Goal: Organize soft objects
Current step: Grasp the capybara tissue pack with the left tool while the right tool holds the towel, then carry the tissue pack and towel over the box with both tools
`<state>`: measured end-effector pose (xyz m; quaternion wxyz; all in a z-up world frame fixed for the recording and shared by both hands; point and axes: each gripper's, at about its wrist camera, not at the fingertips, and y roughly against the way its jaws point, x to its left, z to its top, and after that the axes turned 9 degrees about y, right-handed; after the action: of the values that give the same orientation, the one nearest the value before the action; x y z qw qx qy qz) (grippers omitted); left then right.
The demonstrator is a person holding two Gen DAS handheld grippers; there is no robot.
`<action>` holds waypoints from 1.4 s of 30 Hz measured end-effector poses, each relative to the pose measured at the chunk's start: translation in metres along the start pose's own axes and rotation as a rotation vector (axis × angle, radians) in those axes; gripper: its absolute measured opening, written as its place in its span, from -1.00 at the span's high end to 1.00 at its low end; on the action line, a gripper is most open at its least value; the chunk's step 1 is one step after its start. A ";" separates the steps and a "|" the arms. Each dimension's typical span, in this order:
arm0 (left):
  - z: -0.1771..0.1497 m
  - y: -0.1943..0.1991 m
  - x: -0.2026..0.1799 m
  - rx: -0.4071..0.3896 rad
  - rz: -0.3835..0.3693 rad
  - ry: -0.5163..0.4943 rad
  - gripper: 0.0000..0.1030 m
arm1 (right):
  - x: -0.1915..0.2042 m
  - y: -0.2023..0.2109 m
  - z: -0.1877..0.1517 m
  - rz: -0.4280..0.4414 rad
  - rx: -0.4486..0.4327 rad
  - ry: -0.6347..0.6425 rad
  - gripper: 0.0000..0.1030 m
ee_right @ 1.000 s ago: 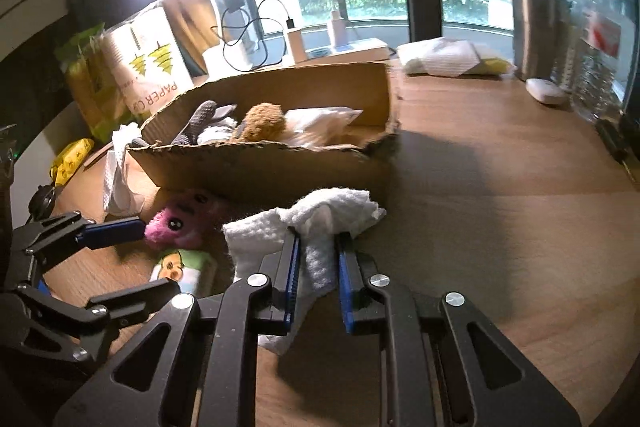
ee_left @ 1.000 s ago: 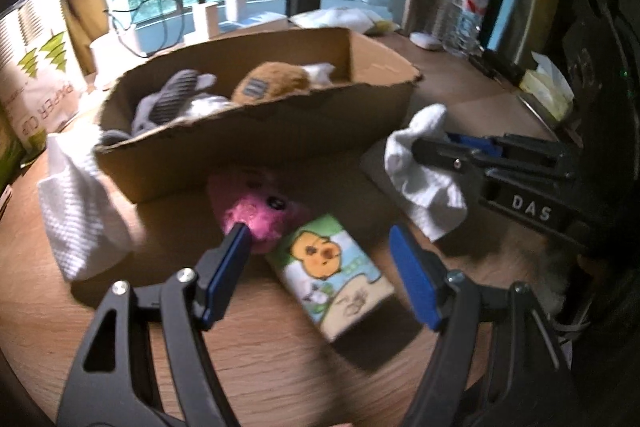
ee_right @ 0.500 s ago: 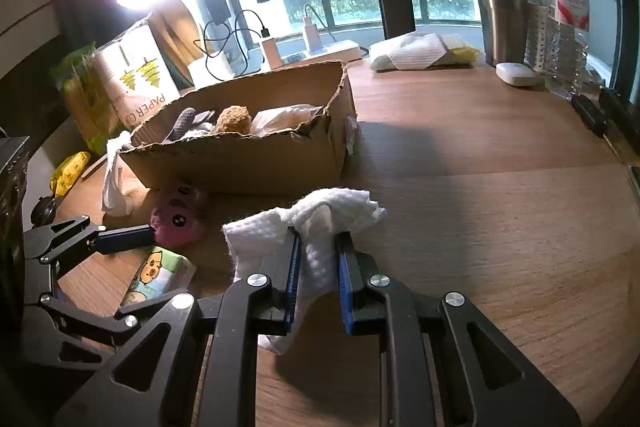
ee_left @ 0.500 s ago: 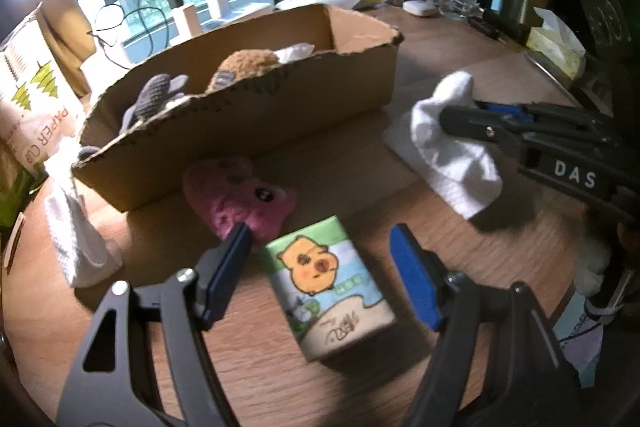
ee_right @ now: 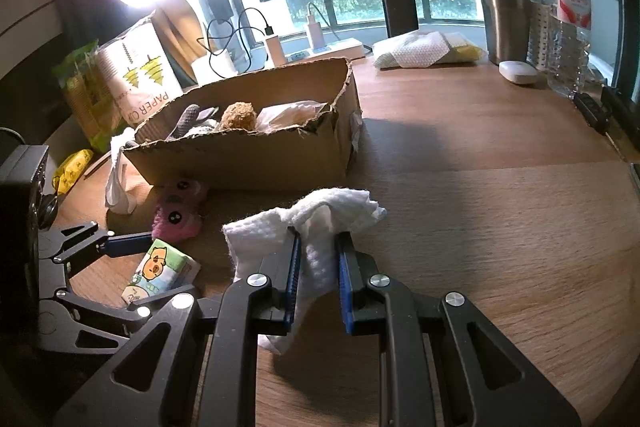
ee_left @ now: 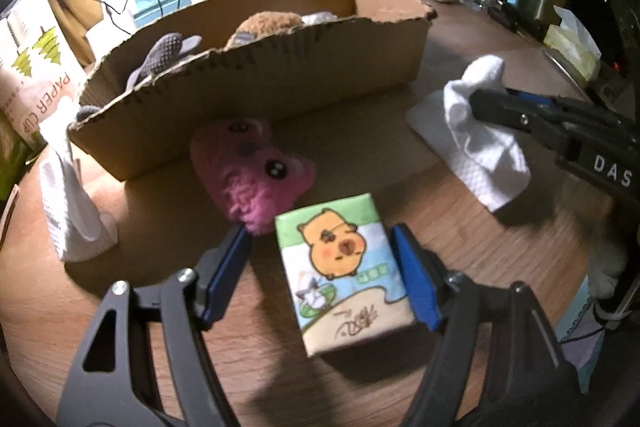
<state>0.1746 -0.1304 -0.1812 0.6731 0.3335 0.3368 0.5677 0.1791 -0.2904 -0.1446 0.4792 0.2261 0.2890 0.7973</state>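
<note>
My left gripper [ee_left: 320, 259] is open, its blue pads on either side of a tissue pack [ee_left: 344, 275] printed with a cartoon capybara, lying on the wooden table; the right pad looks to touch it. The pack also shows in the right wrist view [ee_right: 162, 269]. A pink plush toy [ee_left: 252, 175] lies just beyond, against a cardboard box [ee_left: 256, 83] holding a brown plush [ee_left: 260, 25] and a grey glove [ee_left: 164, 55]. My right gripper [ee_right: 318, 259] is shut on a white cloth [ee_right: 316, 227], held just above the table right of the box.
A second white cloth [ee_left: 68, 211] stands left of the box. A paper-cup pack [ee_right: 136, 79] and green bags sit at back left. A steel tumbler [ee_right: 504, 15], water bottle [ee_right: 568, 15] and white pouch [ee_right: 424, 49] stand at the back right.
My left gripper has moved forward and down so its open pads now straddle the tissue pack. My right gripper, still shut on the white cloth, has pulled back from the box.
</note>
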 end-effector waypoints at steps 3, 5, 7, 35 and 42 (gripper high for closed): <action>-0.003 0.003 0.002 -0.003 -0.037 -0.005 -0.07 | 0.001 0.000 0.000 -0.001 0.004 0.003 0.63; -0.004 0.006 0.000 -0.007 -0.043 -0.021 -0.01 | 0.003 0.000 0.000 -0.003 0.004 0.005 0.63; -0.006 0.009 -0.001 -0.010 -0.064 -0.031 0.07 | 0.004 0.001 0.001 -0.006 0.002 0.008 0.63; 0.047 0.084 0.056 -0.282 -0.169 0.053 0.07 | 0.039 0.017 0.066 -0.057 -0.082 0.119 0.63; 0.066 0.089 0.075 -0.341 -0.156 0.066 0.07 | 0.046 0.011 0.085 -0.060 -0.094 0.146 0.63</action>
<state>0.1912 -0.0488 -0.0764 0.7505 0.1689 0.2826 0.5731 0.2061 -0.2325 -0.0709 0.4908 0.1360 0.2923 0.8094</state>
